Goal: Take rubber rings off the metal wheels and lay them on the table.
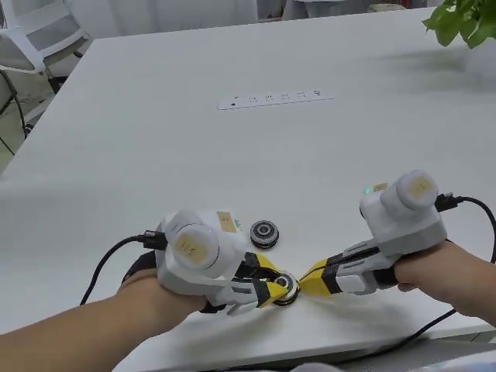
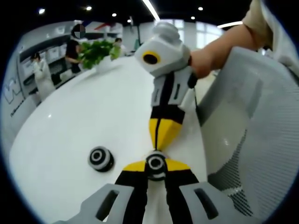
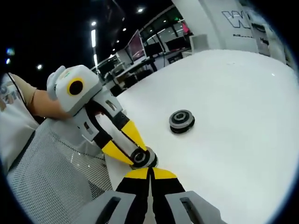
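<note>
A small metal wheel with a black rubber ring sits near the table's front edge, and my left gripper is shut on it across its sides. In the left gripper view the wheel lies between the yellow tips. My right gripper comes in from the right, its yellow tips pressed together against the wheel's rim. The right gripper view has those tips touching the wheel. A second wheel with its ring on lies flat on the table just behind.
A white power strip lies mid-table, and a green plant stands at the far right corner. An office chair is beyond the left edge. Cables trail from both grippers. The front table edge runs right below the hands.
</note>
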Tool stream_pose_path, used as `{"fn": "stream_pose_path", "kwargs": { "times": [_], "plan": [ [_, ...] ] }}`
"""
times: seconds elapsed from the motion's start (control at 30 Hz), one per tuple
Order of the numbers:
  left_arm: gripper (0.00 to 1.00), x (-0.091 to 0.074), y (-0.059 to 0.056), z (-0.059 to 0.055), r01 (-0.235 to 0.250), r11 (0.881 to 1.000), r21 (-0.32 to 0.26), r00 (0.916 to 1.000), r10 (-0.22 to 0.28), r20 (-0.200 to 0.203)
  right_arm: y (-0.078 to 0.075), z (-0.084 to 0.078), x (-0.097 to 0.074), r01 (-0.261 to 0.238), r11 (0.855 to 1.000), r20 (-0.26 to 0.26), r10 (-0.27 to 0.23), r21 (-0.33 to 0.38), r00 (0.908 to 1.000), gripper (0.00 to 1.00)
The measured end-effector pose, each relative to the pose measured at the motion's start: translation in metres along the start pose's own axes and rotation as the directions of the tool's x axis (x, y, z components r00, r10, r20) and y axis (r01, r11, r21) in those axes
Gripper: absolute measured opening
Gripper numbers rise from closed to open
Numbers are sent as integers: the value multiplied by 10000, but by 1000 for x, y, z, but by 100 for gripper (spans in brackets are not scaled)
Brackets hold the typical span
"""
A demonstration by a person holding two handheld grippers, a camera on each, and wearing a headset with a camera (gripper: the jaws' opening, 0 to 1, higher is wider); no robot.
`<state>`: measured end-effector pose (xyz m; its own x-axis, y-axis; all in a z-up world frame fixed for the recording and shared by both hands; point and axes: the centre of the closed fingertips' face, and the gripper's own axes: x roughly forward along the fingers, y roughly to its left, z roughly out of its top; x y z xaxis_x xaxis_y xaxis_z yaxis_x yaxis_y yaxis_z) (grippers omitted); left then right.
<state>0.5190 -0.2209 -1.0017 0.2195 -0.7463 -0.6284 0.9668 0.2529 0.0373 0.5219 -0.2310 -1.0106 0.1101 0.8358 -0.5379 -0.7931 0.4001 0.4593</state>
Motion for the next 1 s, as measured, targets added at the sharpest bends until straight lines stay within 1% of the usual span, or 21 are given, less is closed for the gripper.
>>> {"fn": "stream_pose_path", "kwargs": {
  "times": [0.03,0.07,0.1,0.2,0.33,0.53,0.73,1.0],
  "plan": [
    [13,0,0,0,-5,10000,-1,10000,5,-1,3,5,0,-210,9991,330,198,371,9993,0],
    [13,0,0,0,-23,10000,15,10000,23,-11,3,5,-1,-210,9989,344,196,410,9992,0],
    [13,0,0,0,-30,10000,25,10000,30,-18,3,3,-1,-129,9995,206,123,274,9997,0],
    [13,0,0,0,-69,10000,28,10000,69,-30,7,4,0,-196,9990,330,182,408,9993,0],
    [13,1,0,0,-131,9999,30,9999,131,-68,11,6,0,-240,9992,416,226,325,9989,0],
    [13,1,0,0,-205,9998,45,9997,205,-132,10,8,0,-326,9989,476,311,326,9984,0],
    [13,1,1,0,-232,9997,14,9996,232,-153,15,9,1,-444,9988,494,433,215,9978,0],
    [13,1,1,0,-226,9997,12,9996,227,-147,17,10,2,-550,9984,478,544,111,9974,0]
  ]
}}
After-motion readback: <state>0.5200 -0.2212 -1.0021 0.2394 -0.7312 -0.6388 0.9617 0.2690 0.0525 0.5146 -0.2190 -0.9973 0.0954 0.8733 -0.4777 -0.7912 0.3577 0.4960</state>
